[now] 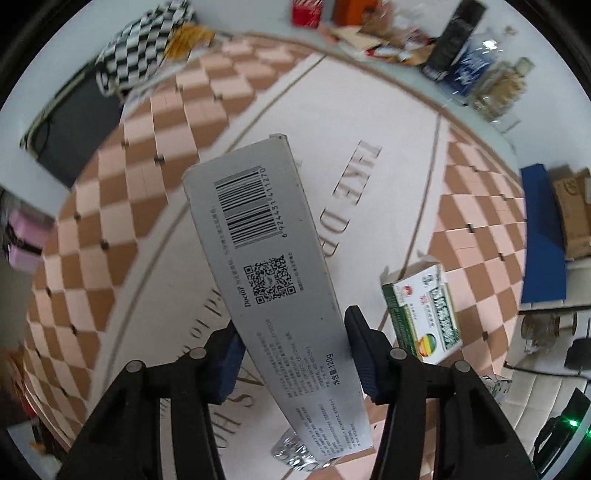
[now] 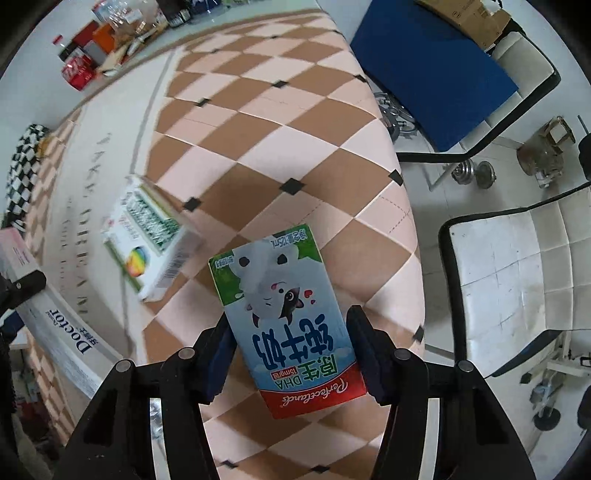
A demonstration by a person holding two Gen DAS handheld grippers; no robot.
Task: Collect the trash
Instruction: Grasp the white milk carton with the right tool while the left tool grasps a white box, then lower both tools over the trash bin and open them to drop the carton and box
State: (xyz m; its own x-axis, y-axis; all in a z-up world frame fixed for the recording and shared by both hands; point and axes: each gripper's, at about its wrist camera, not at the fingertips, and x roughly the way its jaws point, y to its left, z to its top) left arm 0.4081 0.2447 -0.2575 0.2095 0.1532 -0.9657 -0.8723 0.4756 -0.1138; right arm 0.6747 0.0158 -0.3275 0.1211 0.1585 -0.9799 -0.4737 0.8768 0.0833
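My left gripper (image 1: pixel 293 356) is shut on a long grey toothpaste box (image 1: pixel 273 280) with a barcode and QR code, held lifted above the checkered tablecloth (image 1: pixel 140 192). My right gripper (image 2: pixel 291 354) is shut on a small blue-and-green milk carton (image 2: pixel 286 317) with a cartoon cow, also raised over the cloth. A green-and-white medicine box (image 1: pixel 424 314) lies on the table between the two; in the right wrist view the same medicine box (image 2: pixel 151 236) sits to the left of the carton. The toothpaste box (image 2: pixel 62 332) shows at that view's left edge.
A crumpled foil wrapper (image 1: pixel 295 452) lies under the toothpaste box. Cans, cartons and bottles (image 1: pixel 406 33) crowd the table's far edge. A checkered bag (image 1: pixel 144 44) stands far left. A blue-covered chair (image 2: pixel 436 70) and a white chair (image 2: pixel 513 266) stand off the table's right edge.
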